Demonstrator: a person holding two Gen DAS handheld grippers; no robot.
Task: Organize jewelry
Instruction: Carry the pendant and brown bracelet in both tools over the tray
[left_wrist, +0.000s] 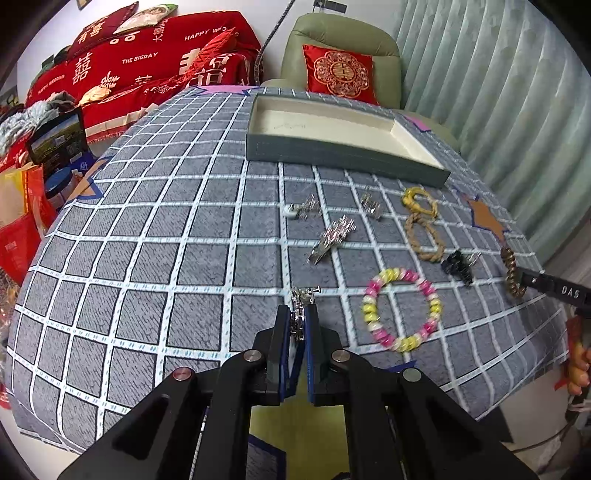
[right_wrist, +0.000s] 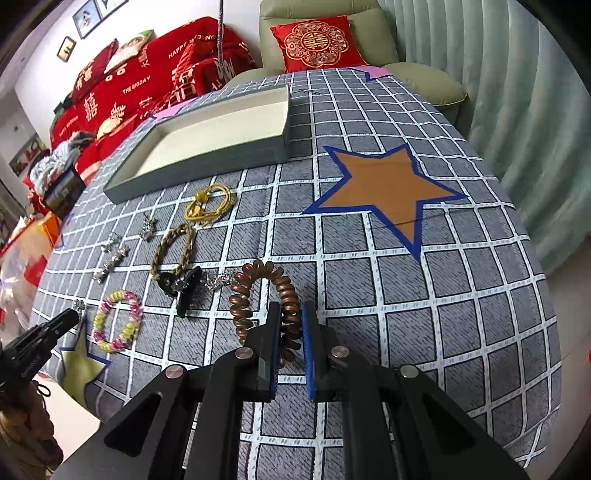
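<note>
- The jewelry lies spread on the grey checked cloth (left_wrist: 155, 258) that covers the worktop, in front of a shallow grey tray (left_wrist: 332, 153) with a cream inside, which stands near the far edge.
- The left hand-held gripper (left_wrist: 300, 314) is closed narrowly on a small silver clip (left_wrist: 301, 306); the clip stands between the two blue pads, and its top sticks out above them.
- The right hand-held gripper (right_wrist: 291, 321) is closed on one side of a brown spiral hair tie (right_wrist: 258, 295); the rest of the coil loops away from the fingers toward the tray and seems to rest on the cloth.
- A pink and yellow spiral hair tie (left_wrist: 402, 310) lies between the two hand-held grippers, apart from both.
- A black claw clip (left_wrist: 458, 266) lies just beside the brown coil, with a small silver piece (right_wrist: 218, 281) touching it.
- A braided tan cord ring (left_wrist: 424, 240) and a yellow cord ring (left_wrist: 421, 201) lie one behind the other, the yellow one nearer the tray.
- Three silver sparkling pieces (left_wrist: 332, 236) lie in a loose group in the middle of the cloth.
- A brown star with a blue border (right_wrist: 384, 192) is on the cloth toward the right edge of the worktop, and a pale yellow star (right_wrist: 79, 369) is at the near left corner.
</note>
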